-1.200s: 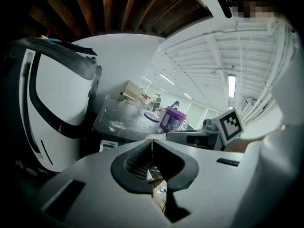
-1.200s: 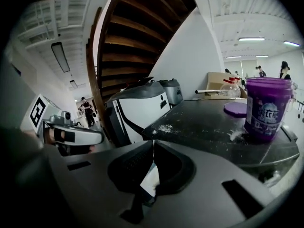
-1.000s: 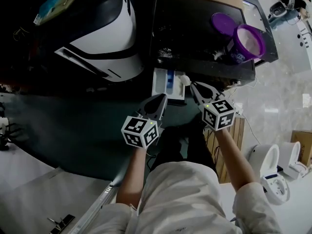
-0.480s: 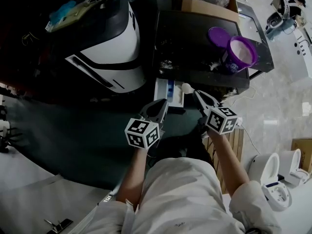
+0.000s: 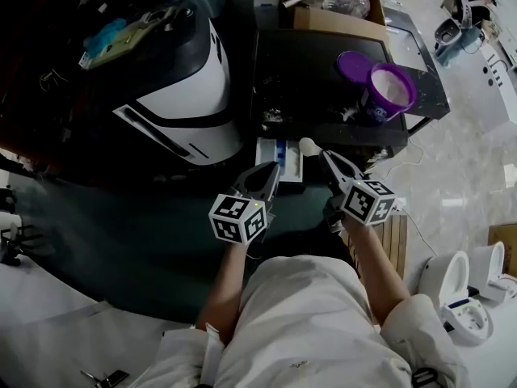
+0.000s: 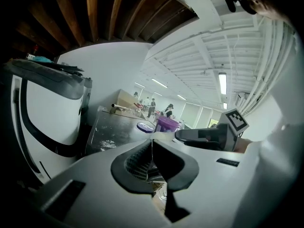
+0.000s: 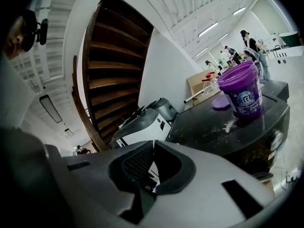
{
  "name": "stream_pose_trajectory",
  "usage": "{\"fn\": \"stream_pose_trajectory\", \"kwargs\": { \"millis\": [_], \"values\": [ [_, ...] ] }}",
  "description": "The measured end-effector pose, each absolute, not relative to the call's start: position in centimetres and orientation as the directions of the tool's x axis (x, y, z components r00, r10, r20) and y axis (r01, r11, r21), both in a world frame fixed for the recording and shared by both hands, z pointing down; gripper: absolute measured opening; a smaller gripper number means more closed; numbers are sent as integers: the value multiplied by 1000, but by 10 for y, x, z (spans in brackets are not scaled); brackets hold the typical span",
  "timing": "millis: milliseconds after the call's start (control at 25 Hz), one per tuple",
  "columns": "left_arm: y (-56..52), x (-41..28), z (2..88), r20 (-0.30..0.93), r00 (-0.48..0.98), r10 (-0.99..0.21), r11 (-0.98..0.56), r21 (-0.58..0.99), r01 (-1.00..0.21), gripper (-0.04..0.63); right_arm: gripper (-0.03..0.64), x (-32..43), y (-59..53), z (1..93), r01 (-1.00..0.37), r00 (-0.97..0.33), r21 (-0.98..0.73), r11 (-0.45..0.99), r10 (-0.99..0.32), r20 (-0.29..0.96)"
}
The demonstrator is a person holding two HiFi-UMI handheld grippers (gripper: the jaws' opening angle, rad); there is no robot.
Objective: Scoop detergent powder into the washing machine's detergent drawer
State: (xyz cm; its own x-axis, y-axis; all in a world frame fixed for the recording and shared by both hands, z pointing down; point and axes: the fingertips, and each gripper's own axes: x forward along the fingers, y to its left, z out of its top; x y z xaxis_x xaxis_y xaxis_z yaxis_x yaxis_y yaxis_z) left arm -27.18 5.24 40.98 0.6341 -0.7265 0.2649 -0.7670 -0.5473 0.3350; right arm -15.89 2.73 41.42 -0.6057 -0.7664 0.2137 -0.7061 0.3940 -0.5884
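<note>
The white detergent drawer (image 5: pixel 279 158) with a blue compartment stands pulled out from the dark washing machine (image 5: pixel 315 95). On the machine's top sit an open purple tub of powder (image 5: pixel 388 92) (image 7: pixel 244 91) (image 6: pixel 166 123) and its purple lid (image 5: pixel 353 63). Spilled powder (image 7: pixel 230 124) lies near the tub. A white scoop (image 5: pixel 308 145) rests at the drawer's right edge, just beyond my right gripper (image 5: pixel 325 157) (image 7: pixel 153 145); I cannot tell whether they touch. The right jaws are shut. My left gripper (image 5: pixel 271 170) (image 6: pixel 152 142) hovers shut by the drawer's front, holding nothing.
A white appliance with a black band (image 5: pixel 186 79) stands left of the washing machine. A cardboard box (image 5: pixel 331 10) sits behind the machine. Wooden slats (image 5: pixel 397 229) and white toilets (image 5: pixel 452 285) are on the floor to the right. A person's legs fill the lower middle.
Both grippers keep nearly the same places by the drawer. The head camera has shifted, so the machine and tub sit lower in the picture.
</note>
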Motion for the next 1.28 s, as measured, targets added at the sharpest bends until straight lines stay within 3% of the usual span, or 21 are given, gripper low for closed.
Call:
{"fn": "stream_pose_trajectory", "kwargs": {
  "millis": [1280],
  "values": [
    [50, -270, 401, 258, 628, -734, -550, 317, -773, 20, 8, -168, 45, 403, -763, -599, -452, 463, -768, 225]
  ]
}}
